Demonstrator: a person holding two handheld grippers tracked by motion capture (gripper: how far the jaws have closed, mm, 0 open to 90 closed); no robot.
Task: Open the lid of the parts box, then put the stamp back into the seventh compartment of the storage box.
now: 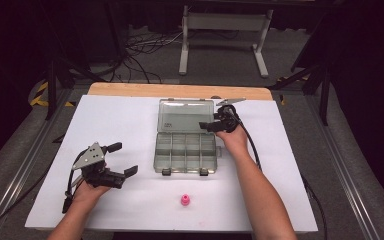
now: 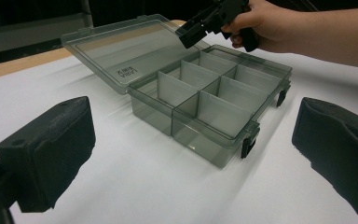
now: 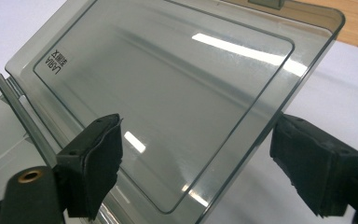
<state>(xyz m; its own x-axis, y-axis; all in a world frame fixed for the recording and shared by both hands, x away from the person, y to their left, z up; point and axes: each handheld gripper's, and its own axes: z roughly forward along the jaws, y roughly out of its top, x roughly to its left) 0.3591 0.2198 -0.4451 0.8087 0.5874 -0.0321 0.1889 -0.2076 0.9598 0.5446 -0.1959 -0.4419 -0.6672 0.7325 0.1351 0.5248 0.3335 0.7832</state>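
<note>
The smoky clear plastic compartment box (image 1: 185,152) sits mid-table, its hinged lid (image 1: 185,116) raised at the far side, blocking reach from behind; the right gripper (image 1: 211,126) crowds the lid's right edge; the white table (image 1: 115,120) lies open left; a small pink cap (image 1: 185,200) stands near the front edge.

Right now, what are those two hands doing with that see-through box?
A person has the clear compartment box open on the white table. The right hand-held gripper sits at the raised lid, jaws open around its edge. The left hand-held gripper waits open beside the box. A small pink piece lies nearby.
</note>
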